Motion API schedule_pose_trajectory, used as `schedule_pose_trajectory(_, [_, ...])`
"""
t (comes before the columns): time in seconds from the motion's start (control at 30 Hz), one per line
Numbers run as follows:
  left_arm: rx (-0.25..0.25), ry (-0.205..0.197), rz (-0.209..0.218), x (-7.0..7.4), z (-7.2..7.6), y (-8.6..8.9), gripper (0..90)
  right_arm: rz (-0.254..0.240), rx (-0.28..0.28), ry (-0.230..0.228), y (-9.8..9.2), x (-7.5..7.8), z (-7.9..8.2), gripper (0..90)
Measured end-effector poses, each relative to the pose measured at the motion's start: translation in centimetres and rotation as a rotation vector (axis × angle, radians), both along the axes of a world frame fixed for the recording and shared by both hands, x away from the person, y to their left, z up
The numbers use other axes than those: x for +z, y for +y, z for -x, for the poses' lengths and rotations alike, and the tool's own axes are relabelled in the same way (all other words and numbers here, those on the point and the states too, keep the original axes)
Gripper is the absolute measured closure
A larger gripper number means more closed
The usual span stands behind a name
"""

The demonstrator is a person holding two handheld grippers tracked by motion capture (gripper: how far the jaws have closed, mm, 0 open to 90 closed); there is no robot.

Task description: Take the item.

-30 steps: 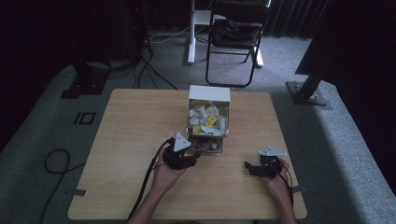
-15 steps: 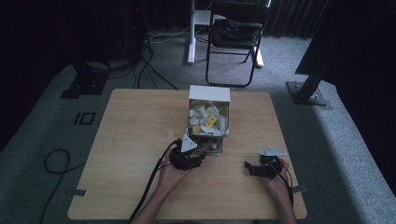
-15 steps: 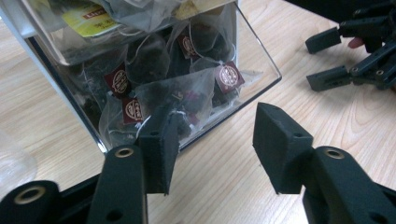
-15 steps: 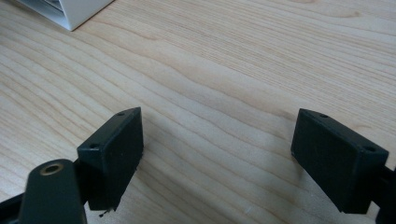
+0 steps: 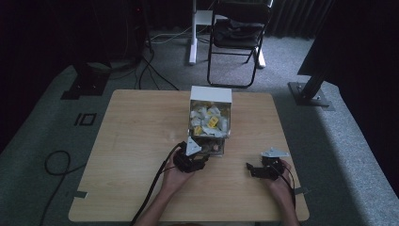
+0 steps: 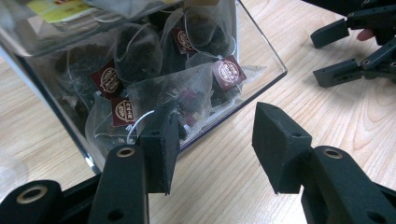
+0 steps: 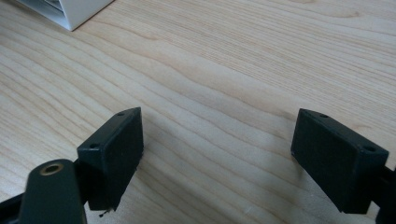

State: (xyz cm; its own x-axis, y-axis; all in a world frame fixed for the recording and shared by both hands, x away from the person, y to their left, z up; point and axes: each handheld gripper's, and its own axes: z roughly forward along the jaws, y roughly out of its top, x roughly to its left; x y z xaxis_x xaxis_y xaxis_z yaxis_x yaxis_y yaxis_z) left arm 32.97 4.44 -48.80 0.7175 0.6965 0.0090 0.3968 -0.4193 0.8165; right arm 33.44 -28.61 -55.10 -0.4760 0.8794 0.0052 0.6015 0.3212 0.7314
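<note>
A pale wooden table (image 5: 141, 136) stands on grey carpet in a dim room, a black folding chair (image 5: 237, 35) behind it and cables trailing over the floor. On the table sits a clear plastic box (image 5: 209, 127), white-topped at the far end, packed with tea bags (image 6: 177, 100), mesh pyramids bearing dark red tags. My left gripper (image 5: 200, 162) hangs just before the box's near wall, its jaws partly apart with nothing between them, one jaw right by the clear wall. My right gripper (image 5: 251, 169) lies low over bare wood at the table's right, well apart from the box, jaws spread wide and empty. Since a second ago my left hand has slid in toward the box and sunk a little; my right has stayed put.
</note>
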Motion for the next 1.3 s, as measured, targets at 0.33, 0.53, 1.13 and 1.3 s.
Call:
schedule_pose_trajectory(0.33, [-0.019, 0.019, -0.003, 0.1, 0.4, 0.3, 54.5, 0.001, 0.001, 0.000, 0.0, 0.0, 0.0, 16.4])
schedule_pose_trajectory(0.53, [-0.035, 0.029, 0.012, -0.1, 1.3, 0.6, 56.4, 0.001, 0.001, 0.001, 0.0, 0.0, 0.0, 16.4])
schedule_pose_trajectory(1.13, [0.032, -0.074, 0.011, 0.5, 0.9, -0.3, 57.5, 0.001, 0.001, 0.001, 0.0, 0.0, 0.0, 16.4])
schedule_pose_trajectory(1.3, [0.040, -0.057, -0.007, 0.2, 0.5, -0.6, 68.6, 0.001, 0.002, 0.001, 0.0, 0.0, 0.0, 16.2])
